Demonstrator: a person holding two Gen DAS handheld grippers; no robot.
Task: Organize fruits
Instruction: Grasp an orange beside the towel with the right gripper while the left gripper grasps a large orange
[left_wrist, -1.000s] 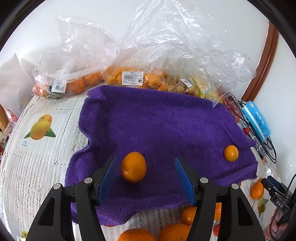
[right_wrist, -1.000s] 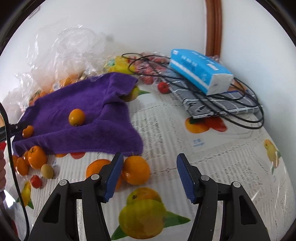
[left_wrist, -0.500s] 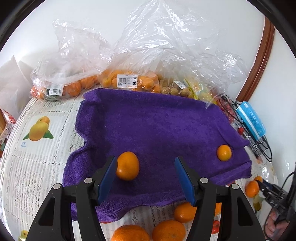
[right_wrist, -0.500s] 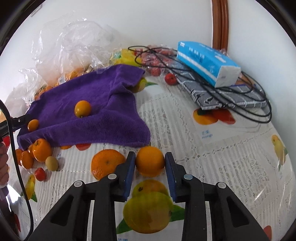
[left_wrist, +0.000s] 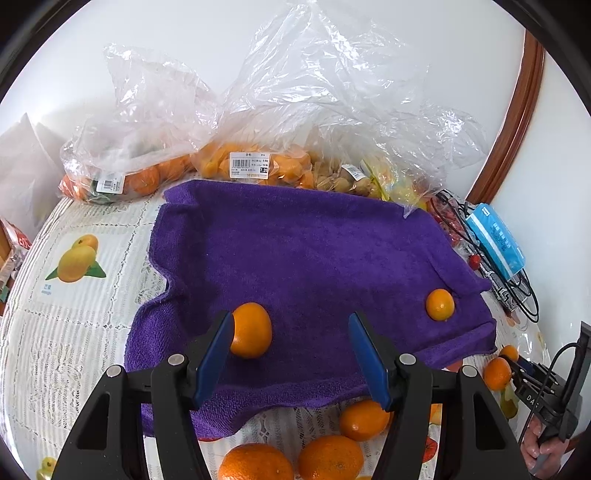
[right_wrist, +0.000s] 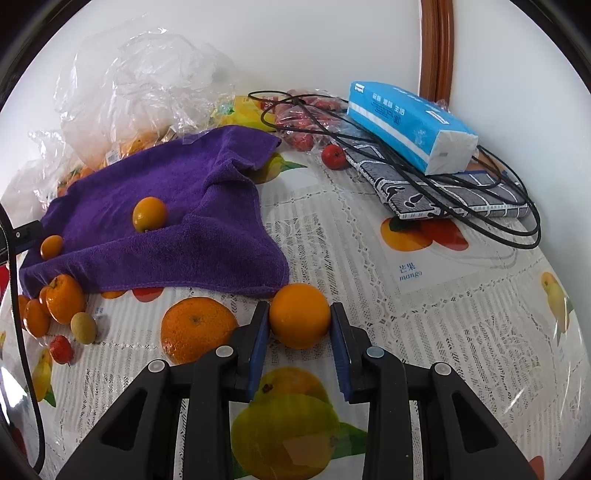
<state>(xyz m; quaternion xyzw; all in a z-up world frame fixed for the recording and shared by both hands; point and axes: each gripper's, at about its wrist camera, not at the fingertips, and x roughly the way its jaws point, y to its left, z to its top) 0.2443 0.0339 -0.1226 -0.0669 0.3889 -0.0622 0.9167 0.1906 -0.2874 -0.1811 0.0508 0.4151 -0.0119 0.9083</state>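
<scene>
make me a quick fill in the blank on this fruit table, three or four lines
1. The right tool is shut on an ____.
2. The loose oranges on the cloth number ____.
3. The cloth's colour is ____.
4. The blue tissue pack lies on top of black ____.

Missing words: orange; two; purple; cables

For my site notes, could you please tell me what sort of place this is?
Probably a home table by a white wall: a fruit-printed lace-pattern tablecloth, clear plastic grocery bags of oranges with price labels, and a blue paper tissue pack.
</scene>
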